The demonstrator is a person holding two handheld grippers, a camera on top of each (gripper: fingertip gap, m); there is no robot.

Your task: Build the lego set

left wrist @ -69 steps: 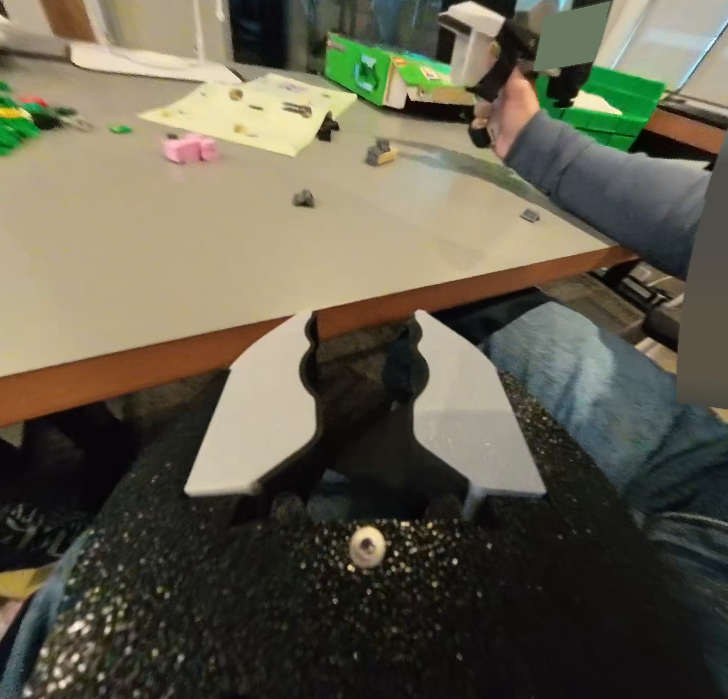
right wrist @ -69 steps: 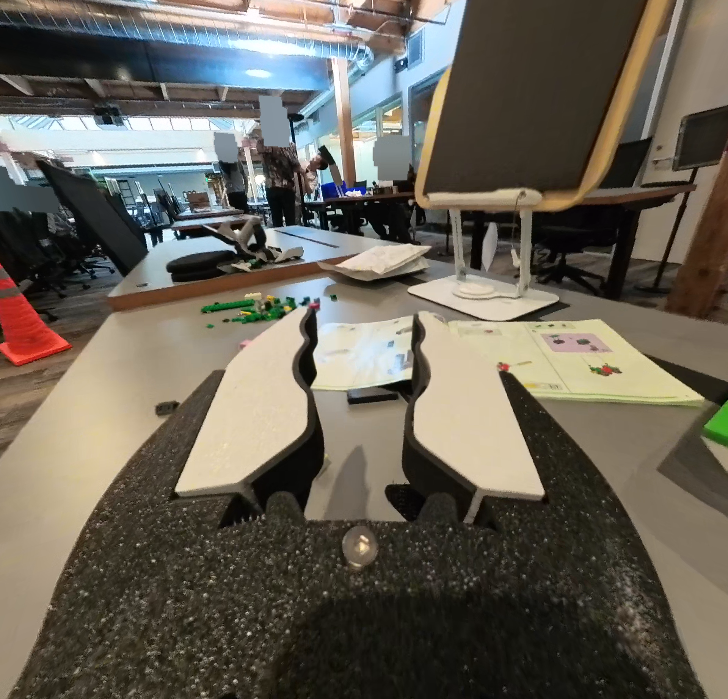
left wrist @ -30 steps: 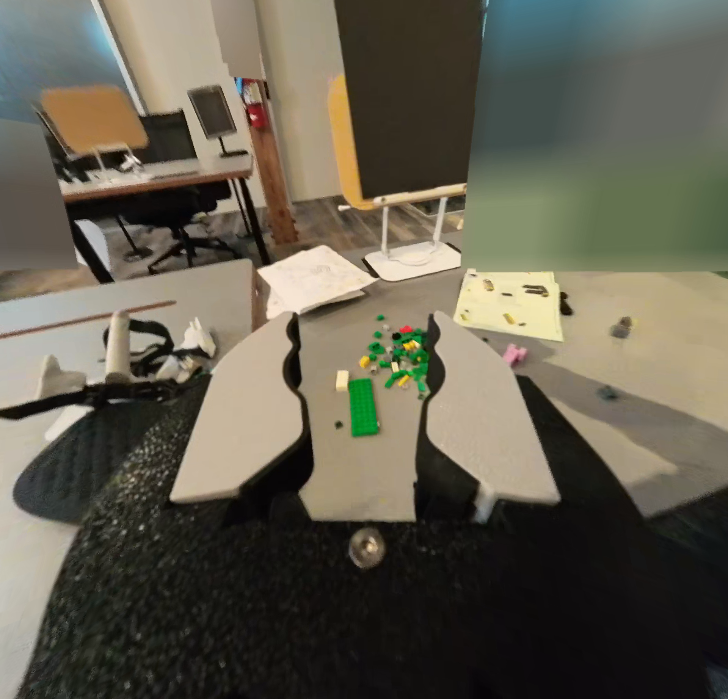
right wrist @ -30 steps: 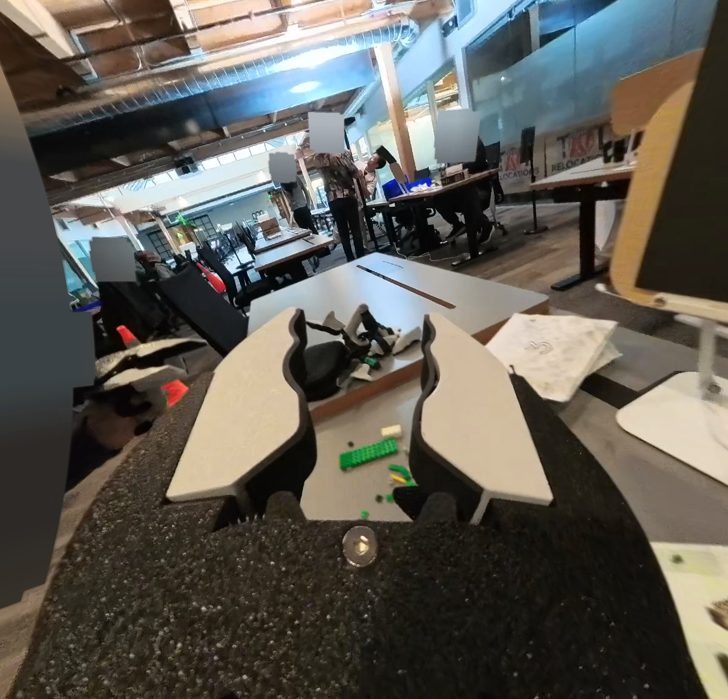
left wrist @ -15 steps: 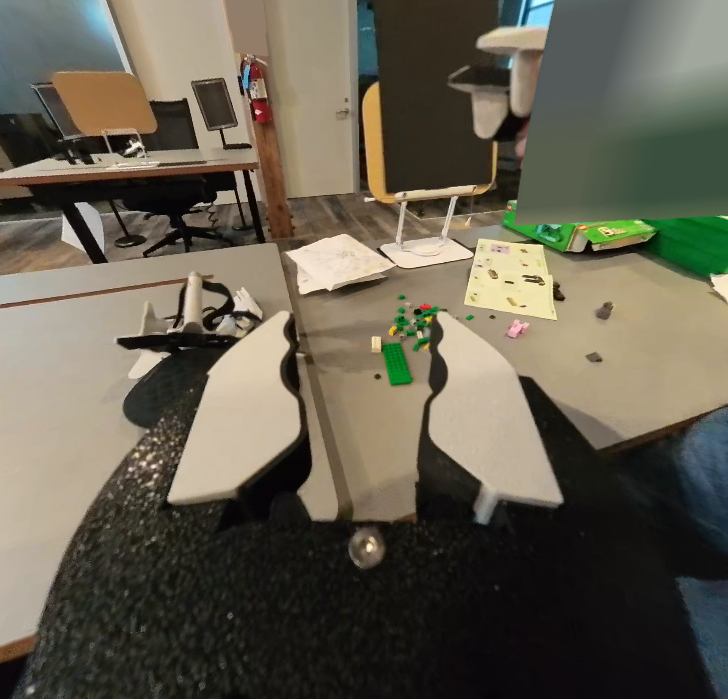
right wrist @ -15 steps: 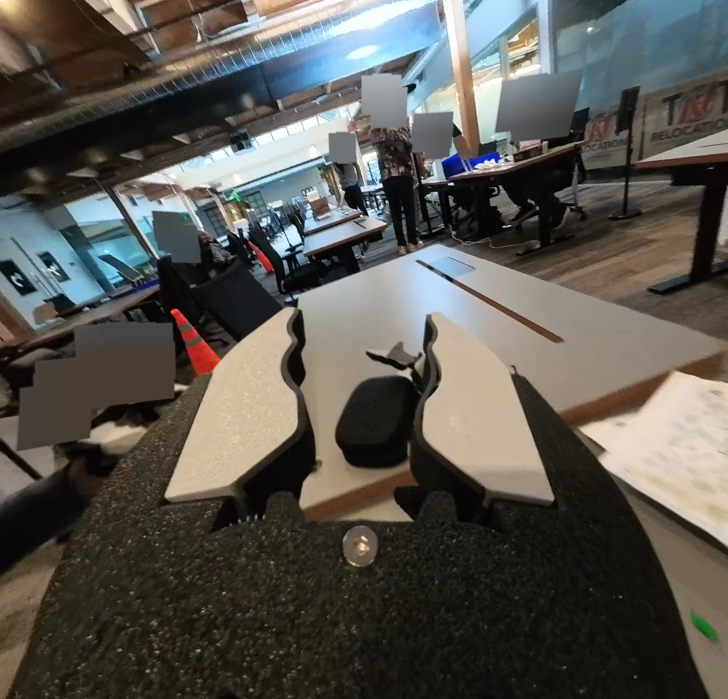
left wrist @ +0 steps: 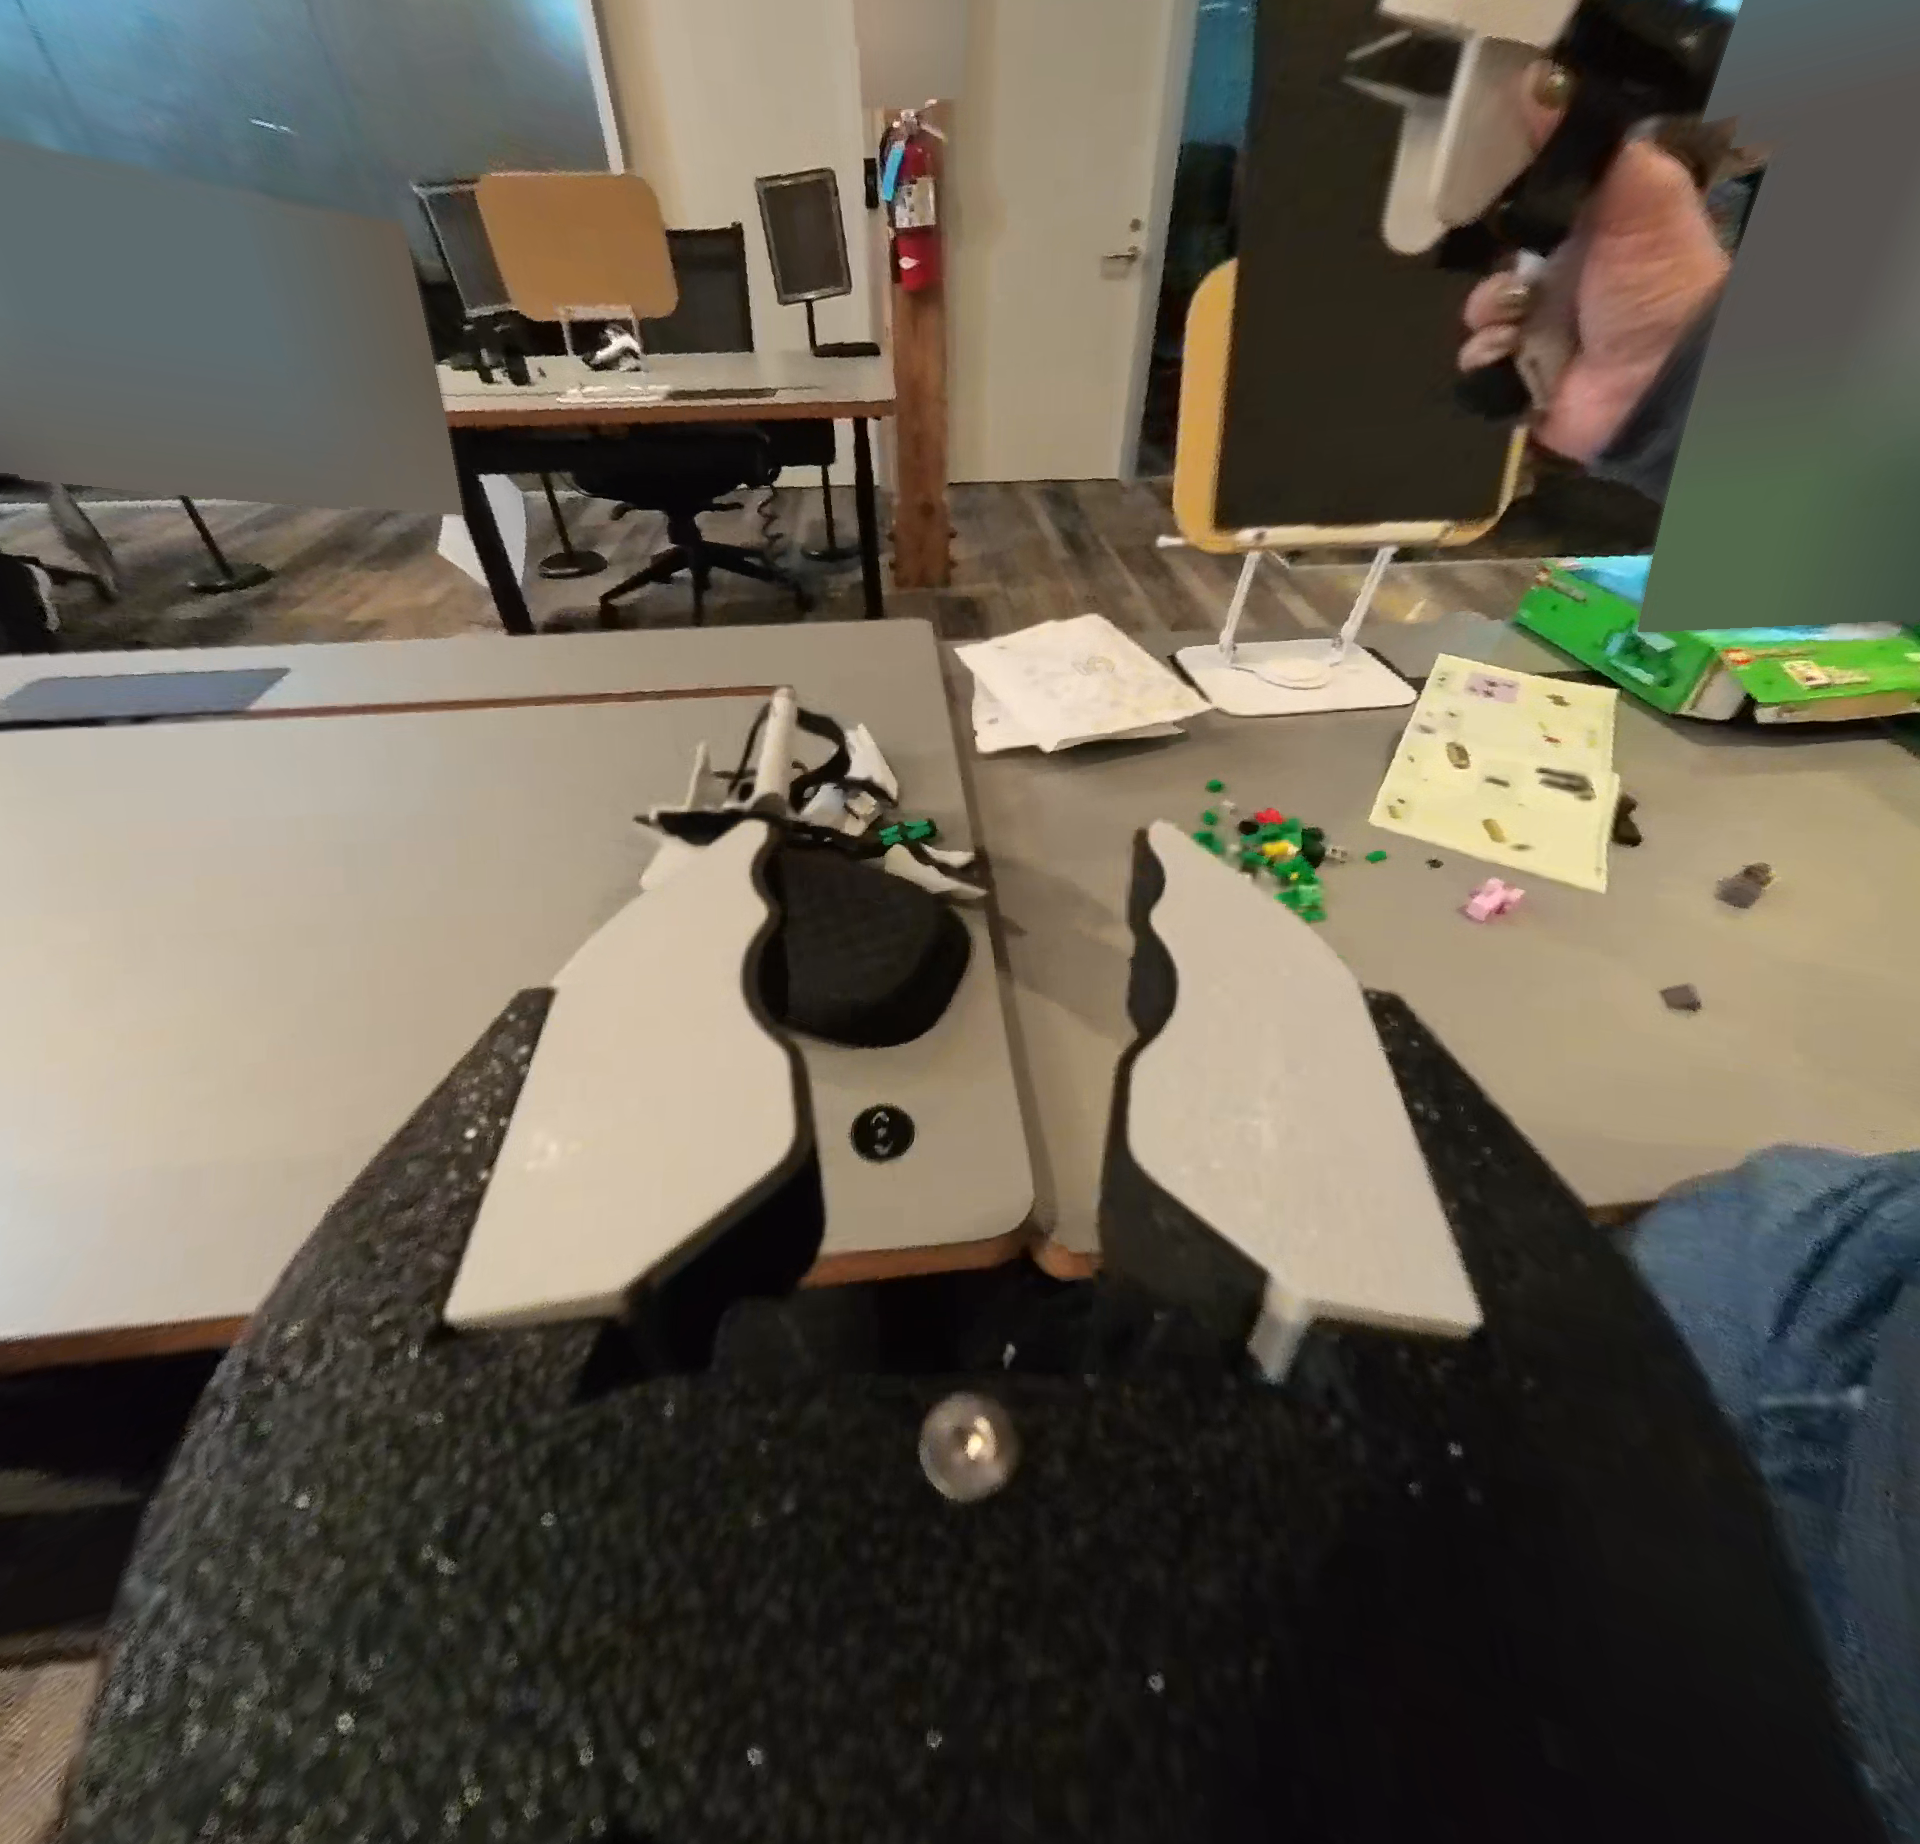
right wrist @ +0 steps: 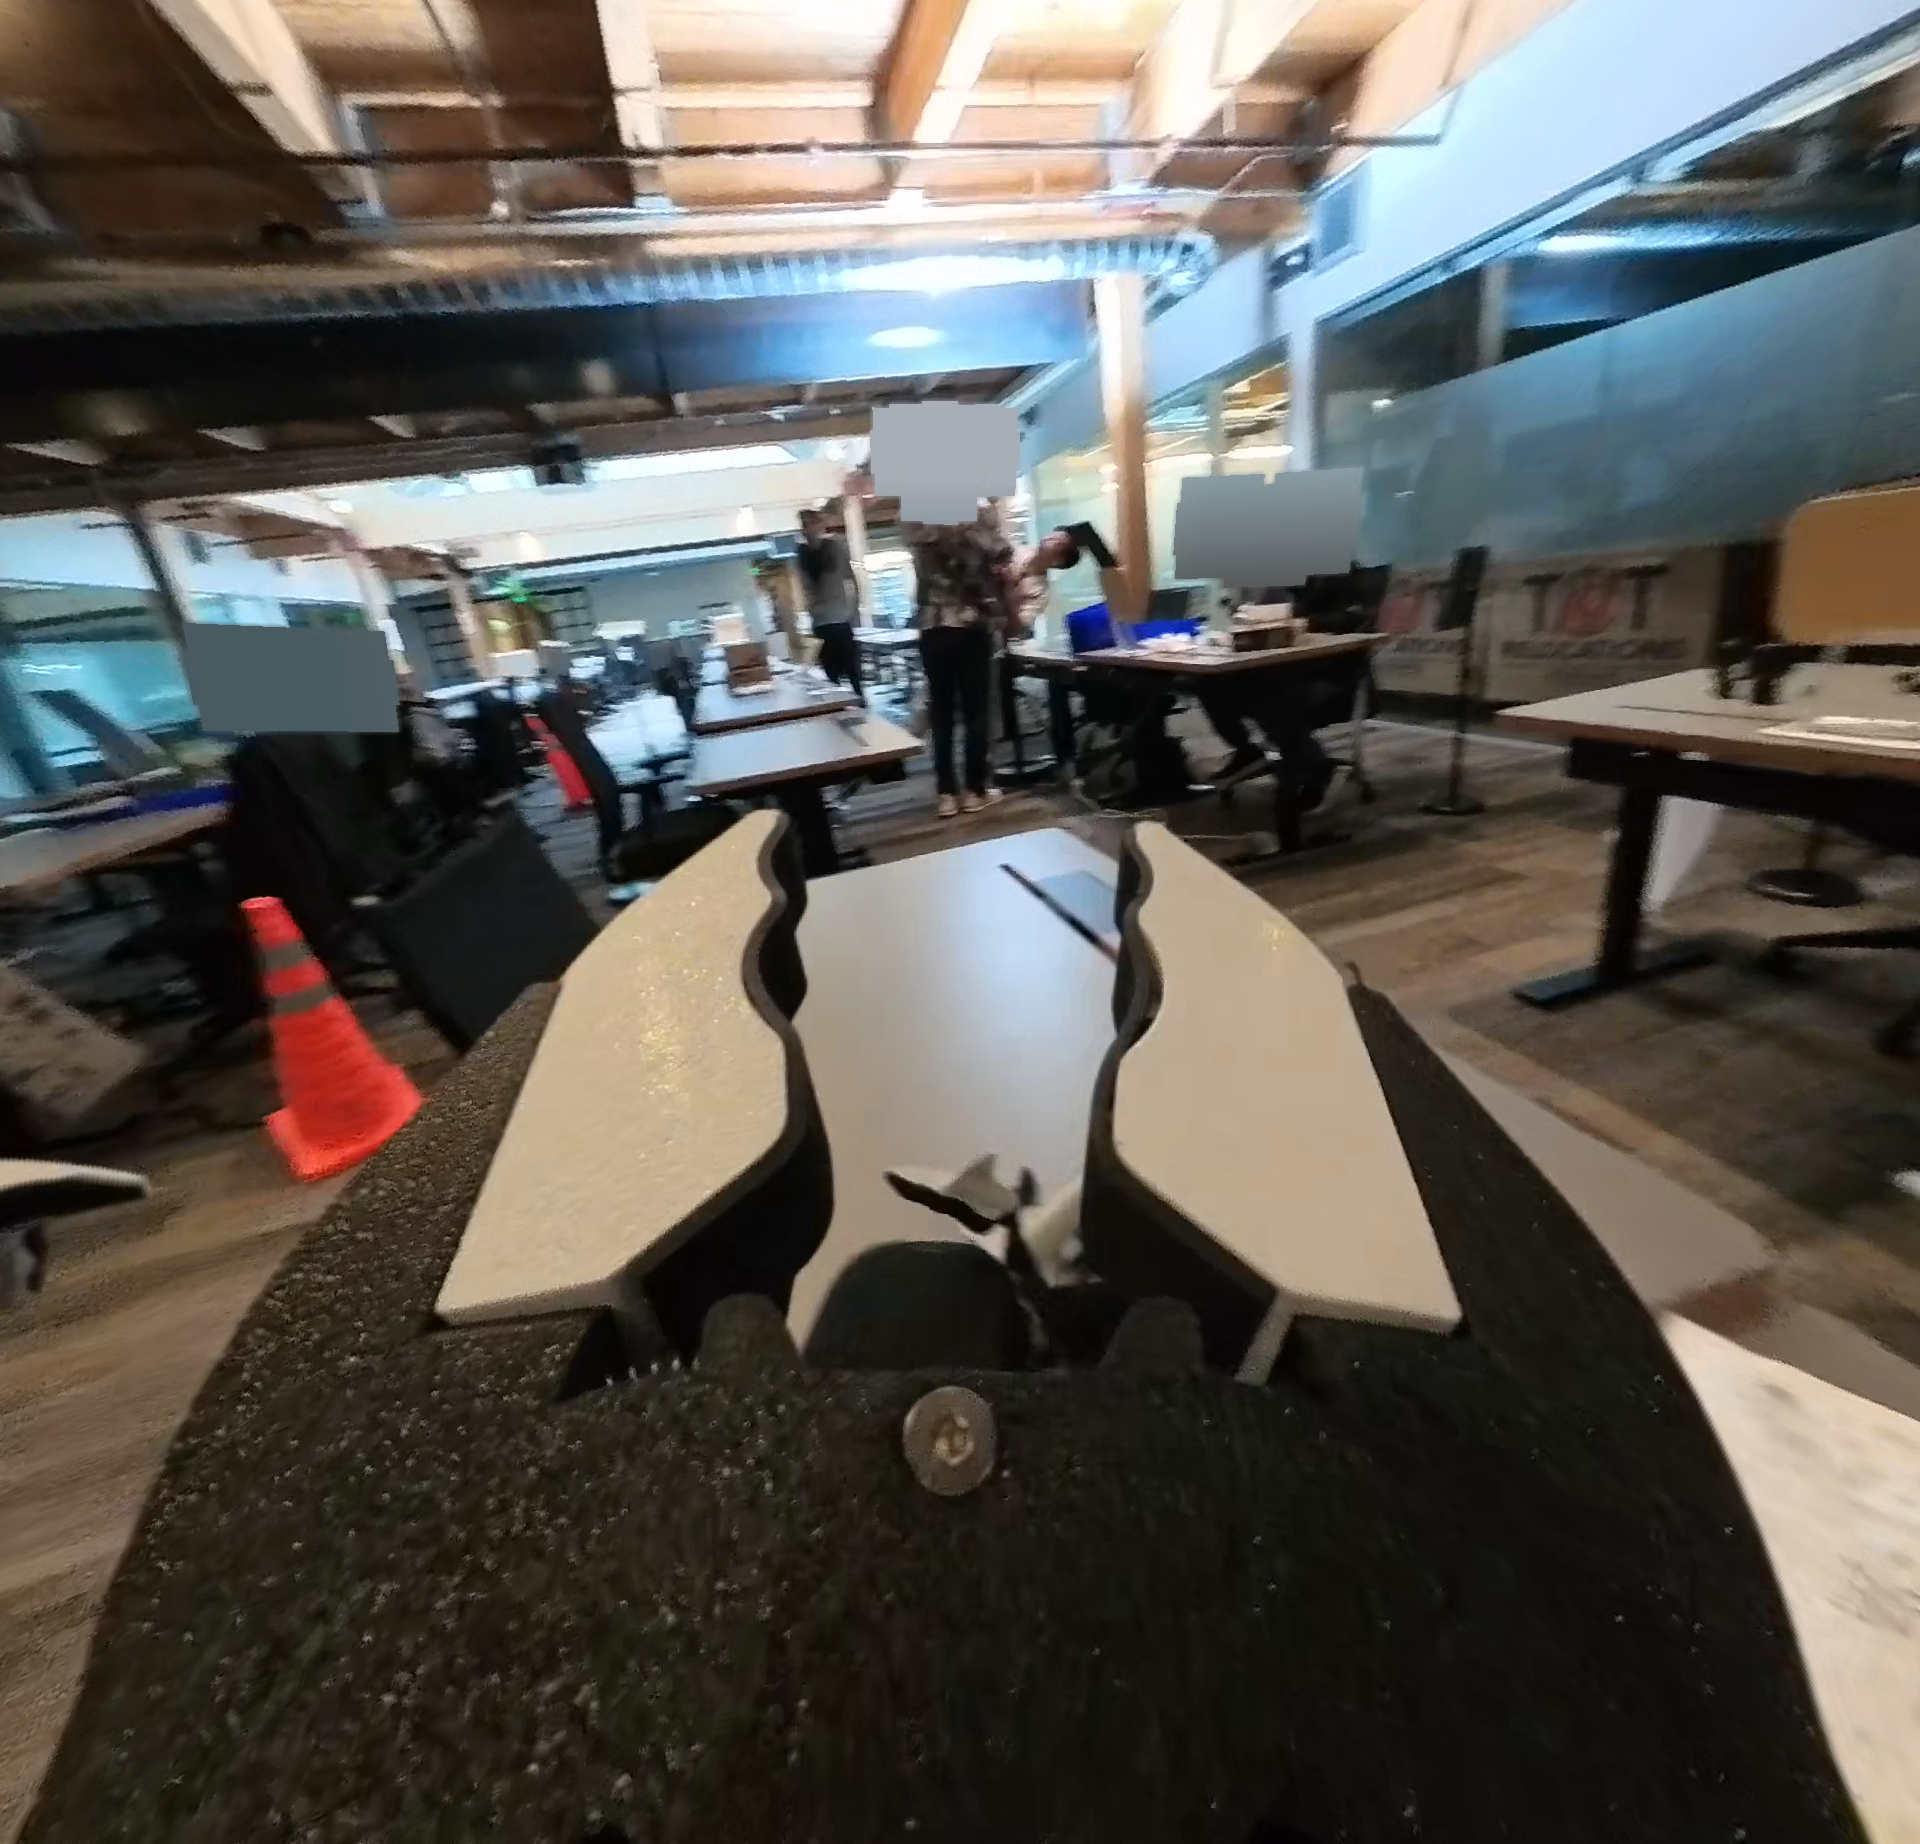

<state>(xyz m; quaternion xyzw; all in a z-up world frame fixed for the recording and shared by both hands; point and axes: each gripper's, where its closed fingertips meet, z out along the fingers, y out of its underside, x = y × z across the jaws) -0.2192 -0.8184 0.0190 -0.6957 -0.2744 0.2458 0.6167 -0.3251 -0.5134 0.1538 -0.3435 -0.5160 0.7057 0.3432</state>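
both grippers spread, empty, off the work.
left gripper (left wrist: 951, 849) hangs over the desk edge, right gripper (right wrist: 961, 838) aims across the room; bricks (left wrist: 1273, 859) lie by the sheet (left wrist: 1496, 781). bring both down over the pile, then pick one brick.

Grey table (left wrist: 1351, 1046): scattered lego bricks (left wrist: 1273, 859), instruction sheet (left wrist: 1496, 781).

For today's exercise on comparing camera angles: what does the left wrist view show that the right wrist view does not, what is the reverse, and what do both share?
Only the left wrist view shows the pile of small green, yellow and red lego bricks, the pale yellow instruction sheet, the green cardboard box and the open left gripper.

Only the right wrist view shows the orange traffic cone and the open right gripper close up.

Both show the black oval padded case lying on the neighbouring grey table.
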